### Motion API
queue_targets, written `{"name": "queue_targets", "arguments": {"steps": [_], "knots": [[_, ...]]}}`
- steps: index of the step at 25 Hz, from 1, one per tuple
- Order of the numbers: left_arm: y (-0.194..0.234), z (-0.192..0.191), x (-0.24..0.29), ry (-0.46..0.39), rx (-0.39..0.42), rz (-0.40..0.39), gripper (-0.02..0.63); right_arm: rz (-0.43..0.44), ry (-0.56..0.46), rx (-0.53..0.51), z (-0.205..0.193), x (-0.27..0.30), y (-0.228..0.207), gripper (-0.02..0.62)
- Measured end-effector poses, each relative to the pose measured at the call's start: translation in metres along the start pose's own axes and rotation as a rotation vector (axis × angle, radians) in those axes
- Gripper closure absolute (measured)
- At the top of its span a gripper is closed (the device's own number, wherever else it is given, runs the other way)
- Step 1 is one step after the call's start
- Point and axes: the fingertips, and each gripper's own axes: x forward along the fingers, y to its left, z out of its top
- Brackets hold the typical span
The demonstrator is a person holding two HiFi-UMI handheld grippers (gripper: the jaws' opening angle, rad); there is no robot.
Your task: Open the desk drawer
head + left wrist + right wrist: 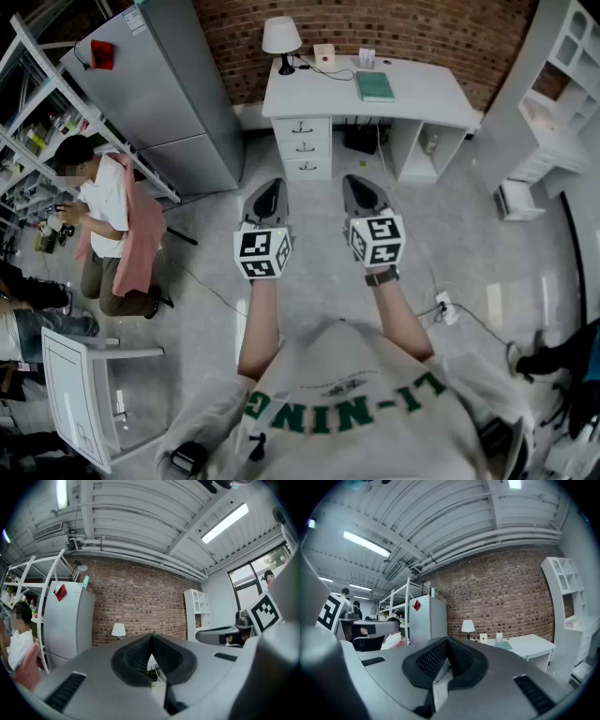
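1. The left tool (271,185) is held level above the floor and points toward the far wall. In the left gripper view its two dark ribbed jaws are pressed together at the tips, with nothing between them.
2. The right tool (360,181) hangs just beside it on the right, also level. In the right gripper view its jaws meet tip to tip and hold nothing.
3. Neither tool touches anything, and both are well apart from the desk.
4. The white desk (422,98) stands against the red brick wall (403,23) on the far side. Its stack of three white drawers with dark handles (303,145) sits under the left end of the tabletop, straight ahead of the left tool. All three fronts are flush and closed.
5. On the tabletop, a white-shaded table lamp (281,37) stands at the far left corner. A green book (375,86) lies flat near the middle.
6. A tall grey refrigerator (159,94) stands left of the desk, and a white open shelving unit (562,84) stands to its right.
7. The glossy grey floor (469,253) carries a white power strip with a cable (445,307) near the right side.
8. At the left a person in a white top (108,220) crouches beside metal racks. A white chair (80,394) stands nearer, at the left edge.
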Motion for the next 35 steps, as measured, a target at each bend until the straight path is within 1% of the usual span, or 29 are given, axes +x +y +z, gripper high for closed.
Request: {"name": "queue_targets", "arguments": {"steps": [4, 7, 12, 18, 22, 27, 29, 32, 33, 35], "knots": [[-0.027, -0.009, 0.006, 0.004, -0.008, 0.022, 0.604, -0.014, 0.047, -0.012, -0.015, -0.010, -0.022, 0.597], [-0.040, -0.023, 0.006, 0.028, -0.011, 0.044, 0.604, -0.008, 0.047, 0.040, -0.029, -0.018, -0.031, 0.597], [-0.047, -0.044, 0.009, 0.079, -0.028, 0.053, 0.604, 0.026, 0.102, 0.107, -0.056, -0.018, -0.034, 0.597], [-0.048, -0.054, 0.029, 0.091, -0.038, 0.037, 0.604, 0.024, 0.117, 0.142, -0.068, -0.005, -0.047, 0.597], [-0.037, -0.064, 0.064, 0.091, -0.058, 0.013, 0.604, 0.013, 0.119, 0.146, -0.073, 0.024, -0.060, 0.597], [-0.015, -0.063, 0.122, 0.068, -0.071, -0.027, 0.604, 0.003, 0.118, 0.125, -0.066, 0.078, -0.078, 0.597], [0.000, -0.058, 0.148, 0.052, -0.082, -0.033, 0.604, 0.001, 0.115, 0.110, -0.058, 0.107, -0.083, 0.597], [0.030, -0.044, 0.184, 0.012, -0.136, -0.039, 0.604, 0.004, 0.122, 0.066, -0.047, 0.152, -0.083, 0.597], [0.041, -0.039, 0.195, 0.002, -0.135, -0.038, 0.604, 0.005, 0.121, 0.050, -0.042, 0.168, -0.081, 0.597], [0.065, -0.032, 0.218, -0.003, -0.105, -0.032, 0.604, 0.000, 0.107, 0.033, -0.032, 0.200, -0.077, 0.597]]}}
